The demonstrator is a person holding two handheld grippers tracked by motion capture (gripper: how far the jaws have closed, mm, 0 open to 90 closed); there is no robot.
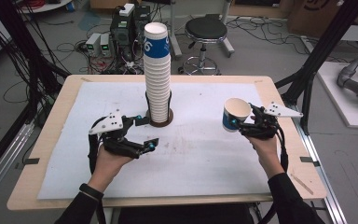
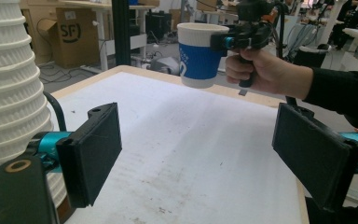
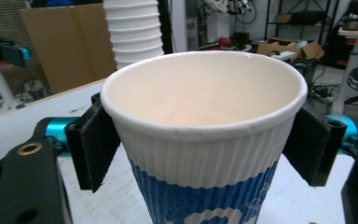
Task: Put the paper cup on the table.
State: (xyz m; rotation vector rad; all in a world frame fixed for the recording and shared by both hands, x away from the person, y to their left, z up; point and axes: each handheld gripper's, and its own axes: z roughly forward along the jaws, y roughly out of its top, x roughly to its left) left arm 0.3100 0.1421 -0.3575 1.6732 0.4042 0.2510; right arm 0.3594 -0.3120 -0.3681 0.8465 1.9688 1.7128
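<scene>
At about three o'clock on the white mat, the right gripper holds a single paper cup clear of the surface, its jaws pressed against the cup's ribbed white wall from either side. The cup's long axis stands close to upright, with the open mouth tipped up towards the high camera and the blue band below. One cup is in hand; one tall stack of cups rises at twelve o'clock on a dark round base, too many to count surely.

At nine o'clock, the left gripper hovers just beside the stack's foot, jaws parted wide with nothing between them.

The left gripper view looks between its two black pads at bare mat and, farther off, the held cup seen side-on, above the table. The right gripper view gives the cup's pale empty inside and the pads gripping below the rim, with the stack behind.
</scene>
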